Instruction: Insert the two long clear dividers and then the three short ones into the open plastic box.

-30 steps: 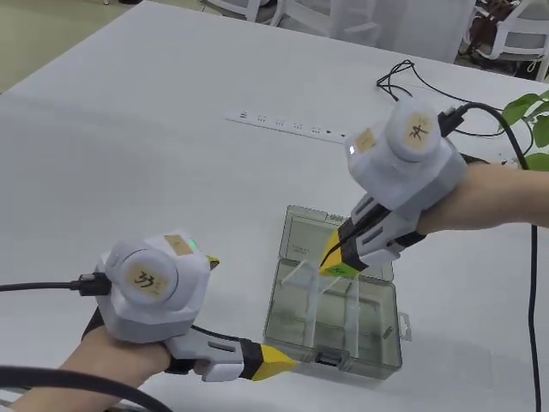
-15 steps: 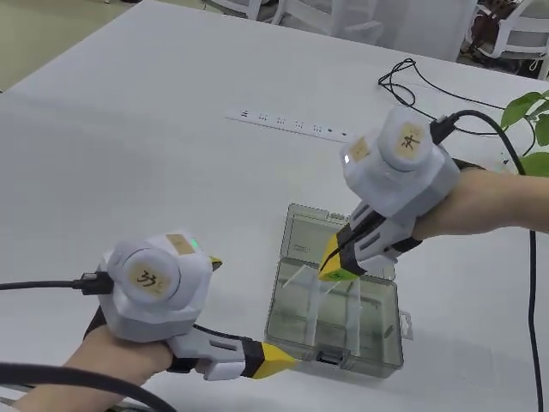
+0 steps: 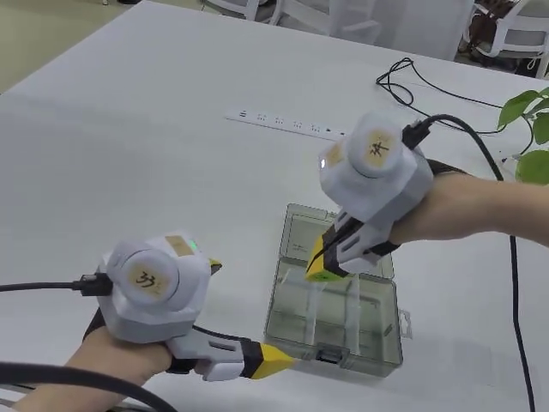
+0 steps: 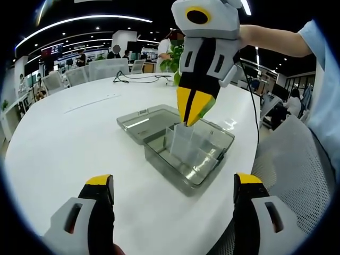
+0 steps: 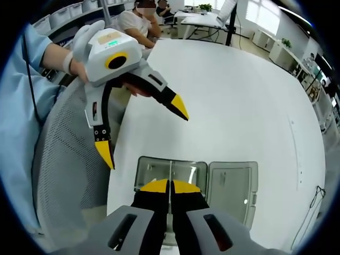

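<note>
The clear plastic box (image 3: 336,328) lies open on the white table, its lid (image 3: 307,233) folded flat behind it. Clear dividers (image 3: 352,307) stand upright inside the base. My right gripper (image 3: 319,268) hovers over the box's back left part, shut on a thin clear divider (image 5: 170,171) that hangs edge-on from its yellow tips down into the base. From the left gripper view, that divider (image 4: 182,137) reaches into the box (image 4: 175,159). My left gripper (image 4: 172,183) is open, held low just left of the box's front edge, with nothing between its jaws.
A white power strip (image 3: 287,124) lies farther back on the table, with a black cable (image 3: 410,81) coiled beyond it. Green plant leaves (image 3: 532,129) reach in at the right edge. Chairs stand past the far side of the table.
My right gripper has moved left with the divider, from over the box's middle toward its left part. The left gripper has stayed put.
</note>
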A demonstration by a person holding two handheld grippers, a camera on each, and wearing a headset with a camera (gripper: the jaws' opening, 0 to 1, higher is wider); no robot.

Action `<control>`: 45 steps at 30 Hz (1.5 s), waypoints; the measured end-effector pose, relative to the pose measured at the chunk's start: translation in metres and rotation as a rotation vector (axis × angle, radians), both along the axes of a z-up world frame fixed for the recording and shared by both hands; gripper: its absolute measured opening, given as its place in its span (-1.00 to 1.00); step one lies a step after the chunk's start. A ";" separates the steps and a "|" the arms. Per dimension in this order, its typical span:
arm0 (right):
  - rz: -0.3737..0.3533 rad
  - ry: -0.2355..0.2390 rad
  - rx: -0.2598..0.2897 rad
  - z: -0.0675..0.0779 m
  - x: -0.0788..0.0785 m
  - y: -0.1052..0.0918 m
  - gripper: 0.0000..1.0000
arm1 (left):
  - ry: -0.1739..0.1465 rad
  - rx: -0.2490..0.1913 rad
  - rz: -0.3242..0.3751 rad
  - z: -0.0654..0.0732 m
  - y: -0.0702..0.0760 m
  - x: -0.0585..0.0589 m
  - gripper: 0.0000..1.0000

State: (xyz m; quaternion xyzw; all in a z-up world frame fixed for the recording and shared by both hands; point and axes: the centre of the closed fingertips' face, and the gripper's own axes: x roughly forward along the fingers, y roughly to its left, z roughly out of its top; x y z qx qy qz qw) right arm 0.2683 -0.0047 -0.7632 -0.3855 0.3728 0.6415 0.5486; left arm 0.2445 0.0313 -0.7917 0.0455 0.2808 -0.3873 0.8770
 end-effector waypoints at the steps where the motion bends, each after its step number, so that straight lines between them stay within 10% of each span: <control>1: 0.004 -0.012 0.000 -0.001 0.001 0.000 -0.97 | 0.001 0.000 0.000 0.000 0.000 0.000 0.91; 45: -0.054 -0.019 -0.037 -0.044 -0.001 0.006 -0.98 | 0.003 0.010 -0.018 -0.002 -0.003 -0.002 0.86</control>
